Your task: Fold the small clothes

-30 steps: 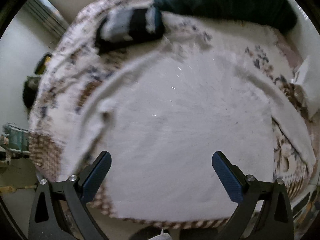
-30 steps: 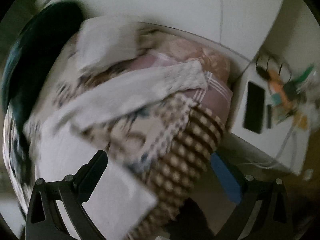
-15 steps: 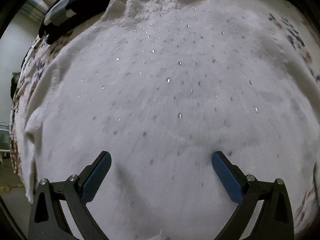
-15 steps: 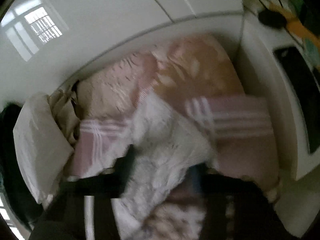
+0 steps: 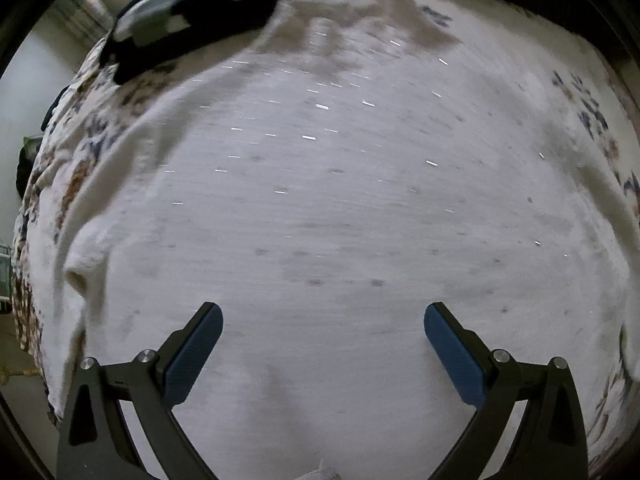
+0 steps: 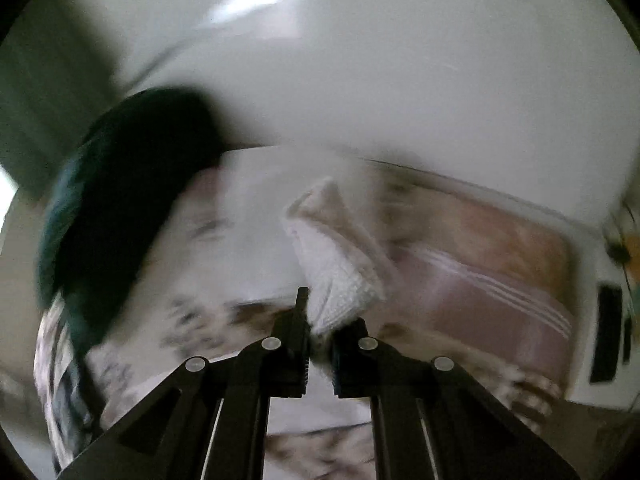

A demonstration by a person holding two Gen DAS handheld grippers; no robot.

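A white knit sweater (image 5: 320, 208) with small shiny specks lies spread flat on the patterned bedspread (image 5: 80, 148) and fills the left wrist view. My left gripper (image 5: 323, 320) is open and empty, just above the sweater's lower middle. My right gripper (image 6: 320, 320) is shut on the sweater's white sleeve (image 6: 336, 264), whose cuff end sticks up past the fingertips, lifted over the bed.
A dark and white striped garment (image 5: 192, 12) lies at the sweater's far left. In the right wrist view there are a dark green cushion (image 6: 116, 216), a pink striped pillow (image 6: 492, 276), a white wall behind, and a white bedside table (image 6: 600, 320) with a dark phone.
My right gripper has closed on the sleeve and lifted it, its view swinging up towards the wall. My left gripper has pulled back a little from the sweater and stays open.
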